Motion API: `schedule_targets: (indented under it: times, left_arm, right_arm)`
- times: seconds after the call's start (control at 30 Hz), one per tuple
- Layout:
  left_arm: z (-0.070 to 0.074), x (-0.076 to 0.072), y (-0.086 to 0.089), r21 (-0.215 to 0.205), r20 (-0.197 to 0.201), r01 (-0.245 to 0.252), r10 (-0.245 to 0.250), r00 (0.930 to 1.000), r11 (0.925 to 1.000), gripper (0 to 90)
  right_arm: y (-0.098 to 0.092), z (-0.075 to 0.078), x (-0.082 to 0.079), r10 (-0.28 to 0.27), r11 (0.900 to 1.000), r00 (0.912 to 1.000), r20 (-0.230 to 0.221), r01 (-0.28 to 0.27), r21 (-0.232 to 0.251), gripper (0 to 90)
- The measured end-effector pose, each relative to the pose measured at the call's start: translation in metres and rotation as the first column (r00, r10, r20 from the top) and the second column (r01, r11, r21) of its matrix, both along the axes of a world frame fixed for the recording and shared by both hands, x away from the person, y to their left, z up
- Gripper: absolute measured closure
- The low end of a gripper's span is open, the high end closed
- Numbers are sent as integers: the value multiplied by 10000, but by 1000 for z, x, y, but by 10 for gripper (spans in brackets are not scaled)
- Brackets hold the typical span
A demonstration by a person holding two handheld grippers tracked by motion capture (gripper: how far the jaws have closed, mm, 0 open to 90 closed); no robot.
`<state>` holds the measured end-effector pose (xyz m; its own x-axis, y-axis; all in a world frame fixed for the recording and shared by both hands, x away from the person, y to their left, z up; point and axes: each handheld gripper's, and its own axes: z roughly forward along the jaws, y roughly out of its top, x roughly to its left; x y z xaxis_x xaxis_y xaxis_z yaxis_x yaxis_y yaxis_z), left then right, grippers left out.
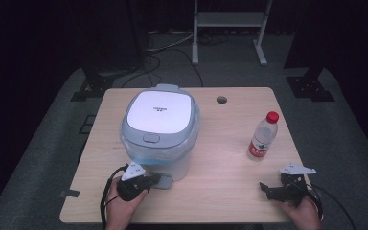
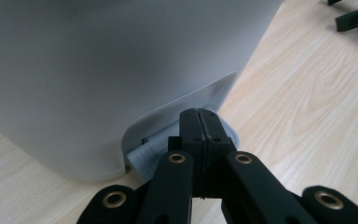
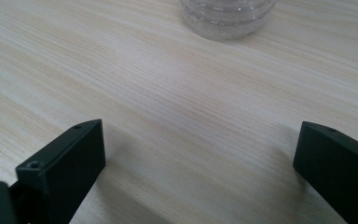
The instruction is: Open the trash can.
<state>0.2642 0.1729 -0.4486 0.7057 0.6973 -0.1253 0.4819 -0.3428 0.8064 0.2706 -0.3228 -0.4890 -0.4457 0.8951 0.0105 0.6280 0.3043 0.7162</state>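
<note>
- We're at a pale wooden table (image 1: 220,191) with a round cable hole (image 1: 221,99) near its far edge, standing on grey carpet (image 1: 43,158) in a dim, dark-walled room.
- Beyond the table, a white metal frame (image 1: 230,28) and loose cables (image 1: 167,45) lie on the floor.
- The landmark here is the big white appliance with a rounded grey-rimmed lid (image 1: 159,129); it sits left of the table's centre, lid down, a small oval button at the lid's front edge.
- Low on the appliance's near side, a light grey tray-like piece (image 2: 151,154) juts out at the base, under a curved white panel.
- The left gripper (image 2: 199,116) is right at that base, jaws pressed flat together with nothing between them, tips touching or just at the grey piece.
- To the right of the appliance, well apart, stands a clear plastic water bottle with a red cap and red label (image 1: 263,136), upright.
- The right gripper (image 1: 275,188) rests near the table's front right corner, on the near side of the bottle, jaws spread wide over bare wood.
</note>
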Motion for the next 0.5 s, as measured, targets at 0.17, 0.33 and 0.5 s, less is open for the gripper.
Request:
schedule_targets:
  times: [0.17,0.33,0.5]
  left_arm:
    - [-6,2,-1,-131,-160,153,-155,9998,9998,898]
    - [-10,4,-3,18,-149,79,-79,9999,10000,898]
    - [-11,4,-3,105,-169,115,-113,9998,9999,900]
  right_arm:
    - [0,0,0,1,10000,10000,1,-1,0,7]
    - [0,0,0,0,10000,10000,1,0,-1,7]
    - [0,0,0,-1,10000,10000,0,1,0,7]
